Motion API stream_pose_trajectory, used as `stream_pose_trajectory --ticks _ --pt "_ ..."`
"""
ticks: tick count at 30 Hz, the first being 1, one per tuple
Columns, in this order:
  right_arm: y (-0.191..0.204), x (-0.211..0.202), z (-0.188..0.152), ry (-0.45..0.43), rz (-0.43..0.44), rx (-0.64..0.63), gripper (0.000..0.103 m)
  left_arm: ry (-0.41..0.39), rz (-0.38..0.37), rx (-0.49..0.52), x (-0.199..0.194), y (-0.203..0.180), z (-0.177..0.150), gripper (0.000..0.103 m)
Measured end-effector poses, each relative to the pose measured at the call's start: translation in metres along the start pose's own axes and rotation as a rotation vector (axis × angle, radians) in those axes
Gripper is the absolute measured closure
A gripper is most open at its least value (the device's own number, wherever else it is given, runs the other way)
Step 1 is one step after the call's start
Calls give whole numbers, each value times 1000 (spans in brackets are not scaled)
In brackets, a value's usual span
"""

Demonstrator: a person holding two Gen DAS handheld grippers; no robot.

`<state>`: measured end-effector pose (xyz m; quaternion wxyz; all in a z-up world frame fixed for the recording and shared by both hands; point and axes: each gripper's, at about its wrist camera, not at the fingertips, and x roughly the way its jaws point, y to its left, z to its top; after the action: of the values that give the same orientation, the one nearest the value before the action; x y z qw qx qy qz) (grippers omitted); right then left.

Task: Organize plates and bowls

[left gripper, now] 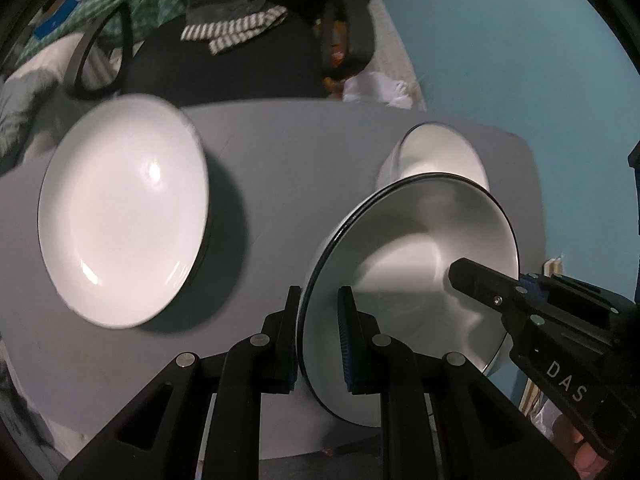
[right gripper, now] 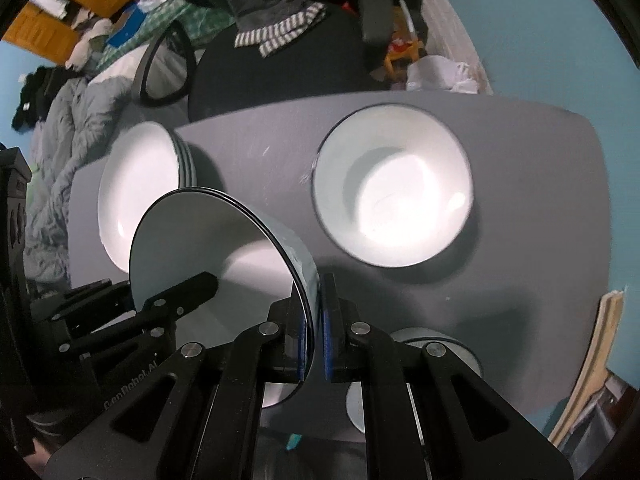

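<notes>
A white bowl [left gripper: 420, 248] with a black rim hangs tilted above the grey table [left gripper: 280, 160]. My left gripper [left gripper: 320, 300] is shut on its left rim, and my right gripper [left gripper: 468, 276] reaches in from the right at the opposite rim. In the right wrist view the right gripper [right gripper: 318, 292] is shut on the same bowl's [right gripper: 240, 248] right rim, with the left gripper [right gripper: 208, 280] at its left. A stack of white plates [left gripper: 124, 208] [right gripper: 140, 192] sits at the table's left. A second white bowl [left gripper: 436, 156] [right gripper: 392, 188] stands at the far right.
Another pale bowl [right gripper: 440, 344] lies on the table [right gripper: 520, 240] below the right gripper, mostly hidden. A black office chair [right gripper: 280, 80] with a striped cloth stands behind the table. A cluttered bed [right gripper: 72, 120] is to the left; wooden boards [right gripper: 600, 360] lean at the right.
</notes>
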<state>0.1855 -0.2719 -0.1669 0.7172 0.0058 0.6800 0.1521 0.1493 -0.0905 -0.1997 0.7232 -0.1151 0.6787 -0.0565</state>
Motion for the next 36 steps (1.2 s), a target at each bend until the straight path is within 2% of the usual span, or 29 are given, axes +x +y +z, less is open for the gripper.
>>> stream_pose_trajectory --ticks 9,13,20,26,36 --pt "-36 -23 17 -42 -9 91 96 -39 -6 106 0 -38 41 87" --pt "-54 -28 28 -59 -16 135 96 -47 -2 149 6 -50 49 87" --pt "-77 -15 39 -41 -8 196 96 -18 22 198 25 -64 61 87" --pt "-82 0 45 -6 -1 197 96 38 42 206 38 -64 64 87" --pt "-90 9 52 31 -16 207 95 59 75 256 41 -70 69 87"
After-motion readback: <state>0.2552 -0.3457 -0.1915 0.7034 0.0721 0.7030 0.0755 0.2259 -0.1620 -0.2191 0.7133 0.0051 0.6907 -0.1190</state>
